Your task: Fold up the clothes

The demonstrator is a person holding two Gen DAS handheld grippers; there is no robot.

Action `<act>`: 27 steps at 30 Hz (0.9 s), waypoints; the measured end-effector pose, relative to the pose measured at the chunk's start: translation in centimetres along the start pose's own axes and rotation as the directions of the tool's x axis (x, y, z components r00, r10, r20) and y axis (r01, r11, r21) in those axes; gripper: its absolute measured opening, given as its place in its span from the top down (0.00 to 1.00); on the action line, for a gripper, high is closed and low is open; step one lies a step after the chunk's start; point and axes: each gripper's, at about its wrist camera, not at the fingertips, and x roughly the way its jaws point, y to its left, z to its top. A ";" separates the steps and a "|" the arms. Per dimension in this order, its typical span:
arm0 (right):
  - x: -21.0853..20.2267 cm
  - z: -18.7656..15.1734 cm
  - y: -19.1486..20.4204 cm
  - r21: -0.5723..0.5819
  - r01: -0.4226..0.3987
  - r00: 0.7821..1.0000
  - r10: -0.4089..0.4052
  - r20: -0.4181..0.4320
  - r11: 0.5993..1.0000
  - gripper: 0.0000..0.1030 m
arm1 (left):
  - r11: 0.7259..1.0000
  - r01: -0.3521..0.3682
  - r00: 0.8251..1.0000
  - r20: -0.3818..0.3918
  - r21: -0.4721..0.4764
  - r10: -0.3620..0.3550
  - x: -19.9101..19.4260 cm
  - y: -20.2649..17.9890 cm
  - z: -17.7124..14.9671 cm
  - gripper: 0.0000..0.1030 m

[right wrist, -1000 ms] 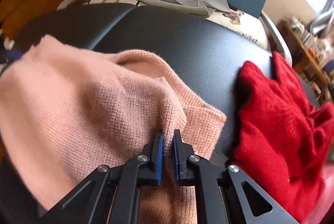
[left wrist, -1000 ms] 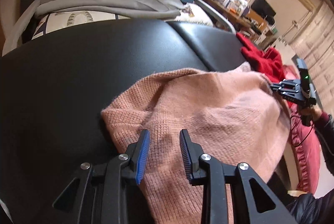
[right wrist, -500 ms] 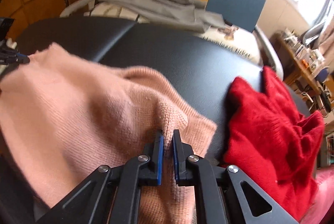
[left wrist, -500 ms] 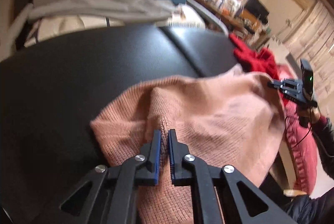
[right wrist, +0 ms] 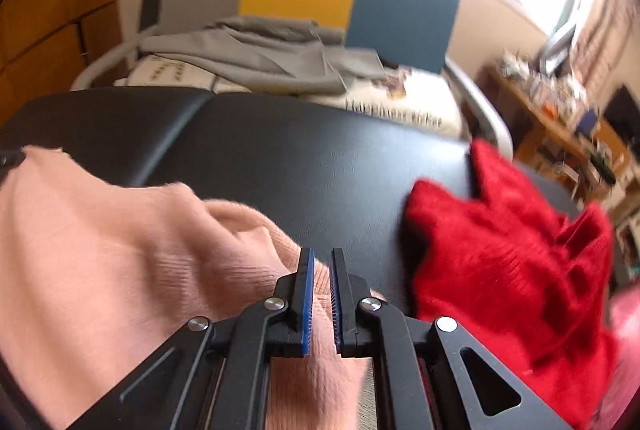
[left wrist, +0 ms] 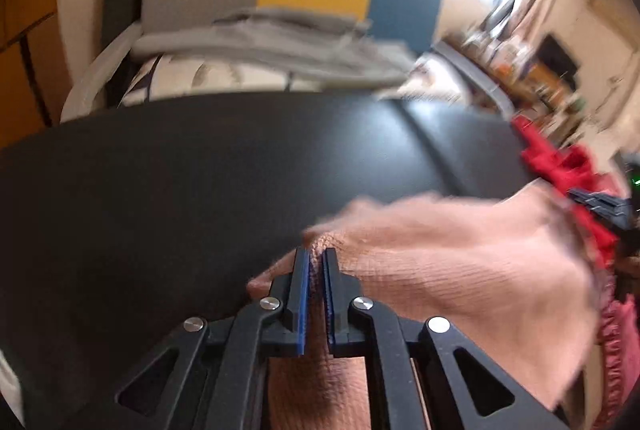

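Each gripper [left wrist: 316, 262] [right wrist: 321, 266] has black linkage arms, silver screws and blue ridged pads [right wrist: 307, 294].

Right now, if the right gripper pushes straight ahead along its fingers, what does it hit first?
Likely the bare black tabletop just past the pink sweater edge it clamps. The red sweater lies off to the right; depth is uncertain.

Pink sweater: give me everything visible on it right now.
The pink sweater is a salmon-pink ribbed knit, soft and fuzzy, rumpled rather than flat. It lies on the black padded table, part of it lifted. The left claw and the right claw are each shut on a pinch of its fabric at opposite ends. A red sweater lies just beside it.
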 end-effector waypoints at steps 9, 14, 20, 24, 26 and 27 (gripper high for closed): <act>-6.1 -0.1 3.6 -0.031 -0.258 0.947 0.259 0.192 0.966 0.92 | 0.999 0.026 0.984 0.179 -0.022 -0.021 -6.0 -1.4 -2.7 0.83; -2.4 1.2 7.8 -0.075 -0.338 0.941 0.339 -0.009 0.938 0.92 | 0.990 0.117 0.979 0.160 0.077 -0.129 -7.7 -4.6 -6.6 0.83; 3.6 1.2 6.9 0.000 -0.212 0.969 0.210 -0.133 0.977 0.92 | 0.965 0.140 0.990 -0.015 0.220 -0.140 -5.9 -8.1 -12.4 0.83; 5.6 0.7 4.9 0.064 -0.158 0.978 0.165 -0.126 0.985 0.92 | 0.964 0.140 0.990 -0.033 0.227 -0.136 -5.9 -8.2 -14.7 0.83; 6.2 0.6 4.3 0.082 -0.137 0.982 0.146 -0.119 0.987 0.92 | 0.968 0.162 0.987 -0.047 0.194 -0.155 -6.1 -8.0 -15.0 0.83; 6.2 0.6 4.4 0.076 -0.127 0.984 0.135 -0.115 0.989 0.92 | 0.968 0.164 0.986 -0.052 0.191 -0.157 -6.2 -8.0 -15.2 0.83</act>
